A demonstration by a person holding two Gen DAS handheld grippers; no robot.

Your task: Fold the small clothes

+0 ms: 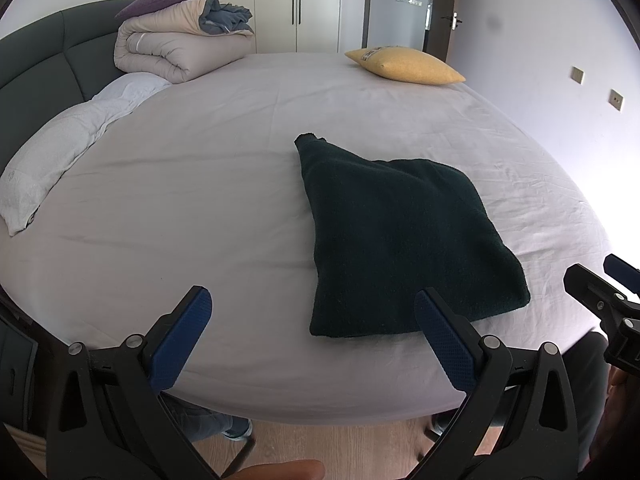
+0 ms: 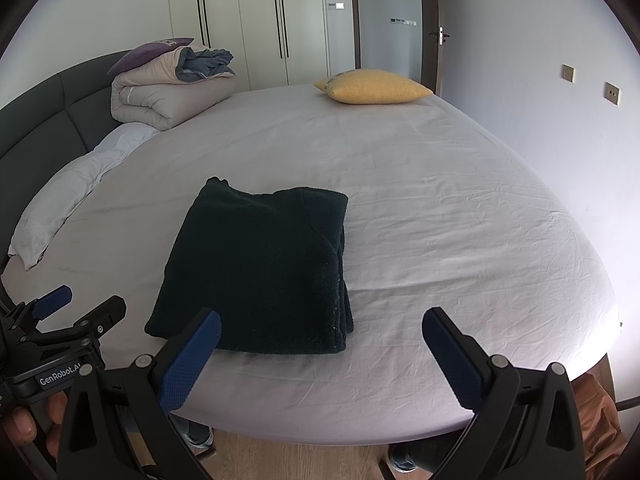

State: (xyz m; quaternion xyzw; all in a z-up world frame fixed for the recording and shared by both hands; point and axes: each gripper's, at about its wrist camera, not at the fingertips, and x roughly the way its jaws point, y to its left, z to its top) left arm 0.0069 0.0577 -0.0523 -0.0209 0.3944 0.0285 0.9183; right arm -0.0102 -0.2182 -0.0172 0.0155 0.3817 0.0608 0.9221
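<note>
A dark green garment (image 1: 404,240) lies folded into a thick square on the bed's pale sheet (image 1: 200,200), near the front edge. It also shows in the right wrist view (image 2: 260,272), with stacked layers at its right side. My left gripper (image 1: 312,304) is open and empty, held above the bed's front edge, left of the garment. My right gripper (image 2: 320,324) is open and empty, held above the front edge, its left finger just in front of the garment. Each gripper shows at the edge of the other's view.
A rolled beige duvet (image 1: 176,48) with a purple cushion stands at the back left by the dark headboard. A white pillow (image 1: 60,160) lies at the left. A yellow cushion (image 1: 404,65) lies at the far edge. Wood floor shows below the bed's front edge.
</note>
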